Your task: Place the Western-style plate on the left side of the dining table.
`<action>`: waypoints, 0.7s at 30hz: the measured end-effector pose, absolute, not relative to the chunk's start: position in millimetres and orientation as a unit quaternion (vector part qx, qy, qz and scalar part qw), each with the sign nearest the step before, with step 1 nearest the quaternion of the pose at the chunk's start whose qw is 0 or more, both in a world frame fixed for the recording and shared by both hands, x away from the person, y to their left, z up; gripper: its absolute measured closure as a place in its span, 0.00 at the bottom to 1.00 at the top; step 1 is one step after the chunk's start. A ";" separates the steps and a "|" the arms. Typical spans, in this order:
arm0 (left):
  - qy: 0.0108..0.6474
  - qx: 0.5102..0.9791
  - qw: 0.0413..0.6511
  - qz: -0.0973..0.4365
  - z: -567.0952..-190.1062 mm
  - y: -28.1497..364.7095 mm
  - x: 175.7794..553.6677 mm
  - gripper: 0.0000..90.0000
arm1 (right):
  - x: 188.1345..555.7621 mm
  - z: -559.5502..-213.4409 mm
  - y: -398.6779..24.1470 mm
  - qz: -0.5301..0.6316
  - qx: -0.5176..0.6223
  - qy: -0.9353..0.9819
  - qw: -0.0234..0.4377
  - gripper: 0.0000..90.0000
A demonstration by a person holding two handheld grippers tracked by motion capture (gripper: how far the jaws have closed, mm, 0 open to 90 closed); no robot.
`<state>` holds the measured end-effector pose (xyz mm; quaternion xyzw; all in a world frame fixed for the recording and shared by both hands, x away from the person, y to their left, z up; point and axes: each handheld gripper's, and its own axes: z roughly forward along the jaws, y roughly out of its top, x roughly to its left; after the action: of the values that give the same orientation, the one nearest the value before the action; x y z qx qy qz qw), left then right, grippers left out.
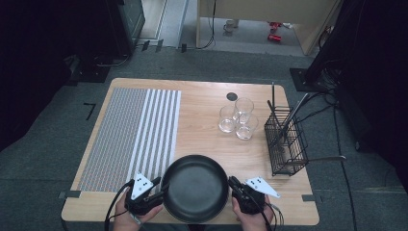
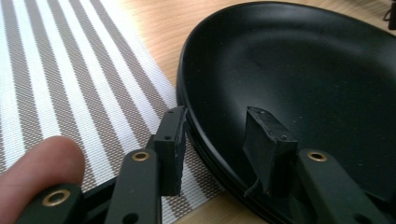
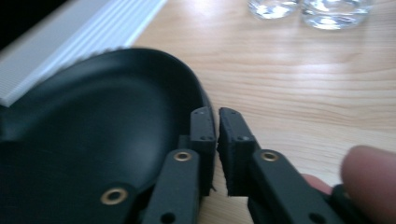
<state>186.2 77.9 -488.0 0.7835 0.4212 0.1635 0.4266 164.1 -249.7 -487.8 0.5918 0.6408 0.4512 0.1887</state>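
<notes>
A black plate [image 1: 197, 185] lies near the wooden table's front edge; in the left gripper view its rim looks layered, as if it tops a stack of plates [image 2: 303, 70]. My left gripper [image 1: 162, 186] straddles the plate's left rim. One jaw sits outside against the rim and the other stands inside the bowl, with a gap left, so the gripper [image 2: 217, 126] is open. My right gripper [image 1: 232, 184] is at the plate's right rim. Its jaws [image 3: 217, 116] are almost together, pinching the edge of the plate [image 3: 93, 121].
A striped grey-and-white placemat [image 1: 130, 134] covers the table's left half, and its edge runs under the plate. Three clear glasses [image 1: 238, 120] stand at the back right. A black wire basket [image 1: 286, 142] holding utensils stands at the right edge.
</notes>
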 end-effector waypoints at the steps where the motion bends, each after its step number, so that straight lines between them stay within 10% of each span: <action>1: 0.421 0.784 0.428 0.161 -487.9 77.8 185.9 0.66 | 164.1 -487.8 -249.7 0.451 0.592 0.641 0.189 0.93; 21: 0.433 0.779 0.432 0.138 -491.6 82.1 187.0 0.72 | 162.0 -493.8 -241.3 0.442 0.613 0.633 0.168 0.91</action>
<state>187.0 82.1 -491.6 0.7791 0.4329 0.1378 0.4319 162.0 -241.3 -493.8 0.6128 0.6332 0.4418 0.1682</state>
